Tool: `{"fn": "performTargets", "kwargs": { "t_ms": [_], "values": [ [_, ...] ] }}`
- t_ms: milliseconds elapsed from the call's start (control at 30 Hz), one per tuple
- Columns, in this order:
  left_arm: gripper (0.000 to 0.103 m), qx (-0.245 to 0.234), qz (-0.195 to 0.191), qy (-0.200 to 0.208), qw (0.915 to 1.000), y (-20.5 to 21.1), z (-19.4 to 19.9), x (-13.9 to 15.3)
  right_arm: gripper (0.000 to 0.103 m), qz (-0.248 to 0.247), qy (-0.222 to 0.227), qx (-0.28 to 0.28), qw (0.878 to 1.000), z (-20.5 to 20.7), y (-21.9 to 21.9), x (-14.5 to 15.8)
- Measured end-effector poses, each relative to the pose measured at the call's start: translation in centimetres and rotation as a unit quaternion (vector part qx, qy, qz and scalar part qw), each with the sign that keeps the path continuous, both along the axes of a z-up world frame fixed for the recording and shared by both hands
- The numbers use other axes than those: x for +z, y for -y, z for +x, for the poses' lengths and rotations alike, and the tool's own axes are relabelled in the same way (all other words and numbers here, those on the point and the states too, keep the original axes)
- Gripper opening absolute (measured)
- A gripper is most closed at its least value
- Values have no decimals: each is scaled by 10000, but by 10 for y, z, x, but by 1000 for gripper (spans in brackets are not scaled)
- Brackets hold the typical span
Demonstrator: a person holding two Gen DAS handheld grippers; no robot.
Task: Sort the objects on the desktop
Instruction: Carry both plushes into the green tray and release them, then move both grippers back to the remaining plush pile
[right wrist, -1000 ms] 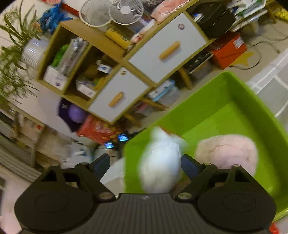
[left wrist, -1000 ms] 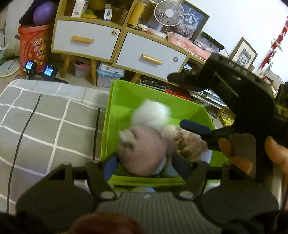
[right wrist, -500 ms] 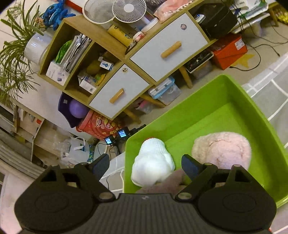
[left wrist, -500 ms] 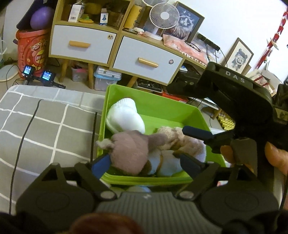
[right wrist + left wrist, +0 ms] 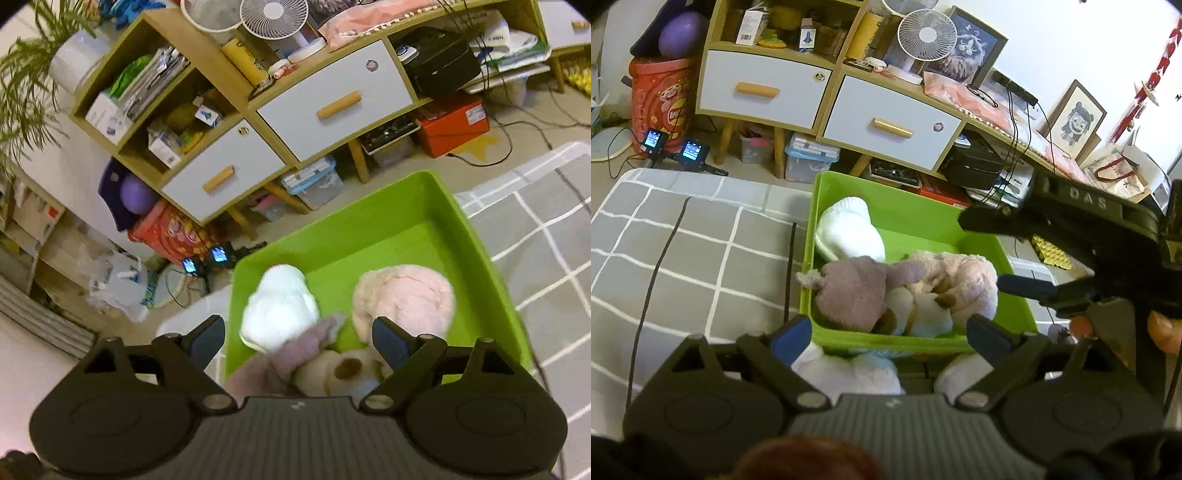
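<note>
— Where do things stand?

— Both my grippers are empty, jaws spread wide. My left gripper (image 5: pixel 888 334) hangs over the near rim of the green bin (image 5: pixel 916 221); my right gripper (image 5: pixel 297 338) hovers over the same bin from the other side. The white toy (image 5: pixel 849 234), the mauve toy (image 5: pixel 853 295) and the pink toy (image 5: pixel 964 284) all lie inside it, pressed against one another.

— What could go wrong?

— The toys are piled toward the near wall. If I reach in carelessly, a finger could snag the mauve one and drag it back over the rim. My two grippers are also close together, so they could knock each other.

— Does one view tell you more?

— The left view shows pale soft things (image 5: pixel 849 373) outside the bin, just under my fingers, probably still to sort; the right view misses them. The right view shows the bin's bare far half (image 5: pixel 388 236), so there is room.
</note>
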State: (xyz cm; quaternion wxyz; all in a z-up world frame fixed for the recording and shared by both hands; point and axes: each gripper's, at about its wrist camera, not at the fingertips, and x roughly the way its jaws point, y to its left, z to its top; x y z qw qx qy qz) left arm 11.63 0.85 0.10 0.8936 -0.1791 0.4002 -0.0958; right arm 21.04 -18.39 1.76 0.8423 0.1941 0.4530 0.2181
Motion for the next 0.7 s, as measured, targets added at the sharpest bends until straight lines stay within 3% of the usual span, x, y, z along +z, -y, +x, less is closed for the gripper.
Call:
{"fn": "performTargets", "kwargs": {
  "t_ms": [233,700],
  "values": [
    [102,84,-138,-157,9997,-12,-12,3,88,-486,-115,326,9982,-21,0,7],
    [102,154,-163,-751,9969,-36,-38,0,88,-819,-531,425,9943,-48,31,9]
  ]
}}
